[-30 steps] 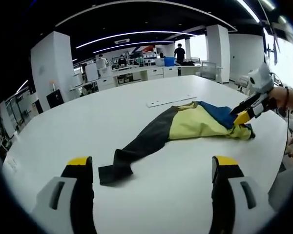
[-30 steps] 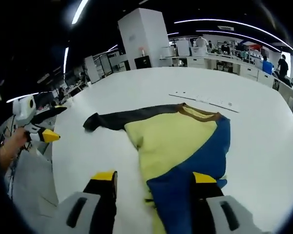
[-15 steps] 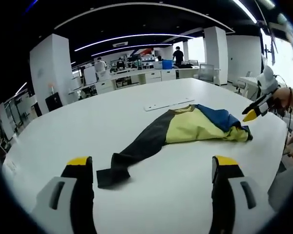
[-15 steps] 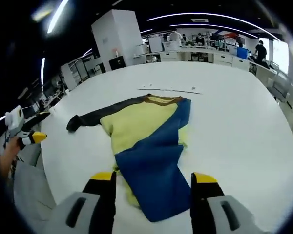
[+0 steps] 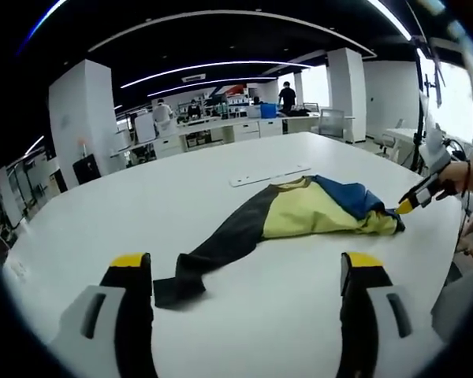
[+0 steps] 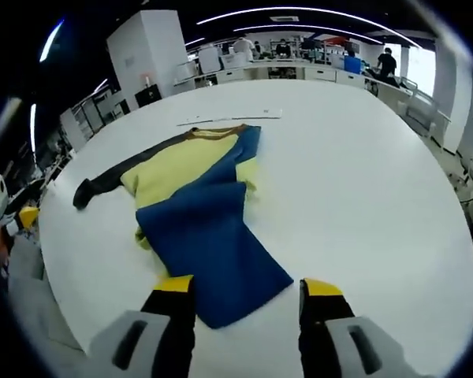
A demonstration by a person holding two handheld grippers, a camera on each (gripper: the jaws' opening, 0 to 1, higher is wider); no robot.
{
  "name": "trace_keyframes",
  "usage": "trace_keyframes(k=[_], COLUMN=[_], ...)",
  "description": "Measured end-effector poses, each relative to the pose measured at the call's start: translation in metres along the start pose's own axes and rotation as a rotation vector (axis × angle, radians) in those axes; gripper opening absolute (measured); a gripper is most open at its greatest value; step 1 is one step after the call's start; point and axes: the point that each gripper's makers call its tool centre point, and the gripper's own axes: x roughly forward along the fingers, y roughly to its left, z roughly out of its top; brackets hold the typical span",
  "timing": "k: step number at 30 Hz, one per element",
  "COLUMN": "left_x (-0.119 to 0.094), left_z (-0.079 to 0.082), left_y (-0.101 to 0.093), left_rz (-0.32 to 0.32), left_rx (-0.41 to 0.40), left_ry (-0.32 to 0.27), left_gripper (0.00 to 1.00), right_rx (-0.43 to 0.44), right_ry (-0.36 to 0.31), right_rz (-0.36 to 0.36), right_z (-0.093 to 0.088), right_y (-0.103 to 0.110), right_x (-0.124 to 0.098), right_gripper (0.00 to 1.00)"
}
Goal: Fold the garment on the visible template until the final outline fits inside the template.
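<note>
A long-sleeved garment lies on the white table. In the left gripper view its black sleeve point(image 5: 213, 252) points toward me, and the yellow body point(image 5: 299, 216) and blue sleeve point(image 5: 348, 197) lie beyond. My left gripper point(image 5: 246, 261) is open, short of the black cuff. The right gripper point(image 5: 410, 205), held by a hand, hovers just off the garment's right edge. In the right gripper view the blue sleeve point(image 6: 209, 244) lies flat. Its end reaches between the jaws of my open right gripper point(image 6: 248, 287). The yellow body point(image 6: 173, 169) and black sleeve point(image 6: 110, 177) lie farther off.
A thin white strip point(image 5: 270, 175) lies on the table point(image 5: 102, 213) just past the collar, and the same strip point(image 6: 230, 118) appears beyond the garment in the right gripper view. The table edge point(image 6: 457, 236) curves round at the right. Desks and people stand far behind.
The right gripper has drawn back off the garment toward the table edge. The blue sleeve now lies stretched flat toward it. The left gripper has hardly moved.
</note>
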Motion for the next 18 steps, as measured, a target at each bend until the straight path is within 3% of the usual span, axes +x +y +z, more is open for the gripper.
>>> trace_keyframes(k=[9, 12, 14, 18], left_x=[-0.003, -0.003, -0.002, -0.002], left_z=[-0.009, -0.008, -0.006, -0.002], left_y=[-0.006, -0.006, -0.005, -0.004], left_rz=[-0.005, -0.009, -0.008, -0.006], left_rx=[-0.026, -0.024, -0.021, -0.023], left_ry=[0.019, 0.013, 0.007, -0.004], left_gripper=[0.95, 0.95, 0.95, 0.95], right_rx=[0.049, 0.023, -0.042, -0.029], right_ry=[-0.018, -0.031, -0.029, -0.053], right_rz=[-0.116, -0.137, -0.177, -0.165], right_z=[-0.015, -0.013, -0.013, -0.012], right_y=[-0.006, -0.003, -0.008, 0.001], right_x=[0.007, 0.01, 0.011, 0.013], right_gripper=[0.31, 0.28, 0.26, 0.18])
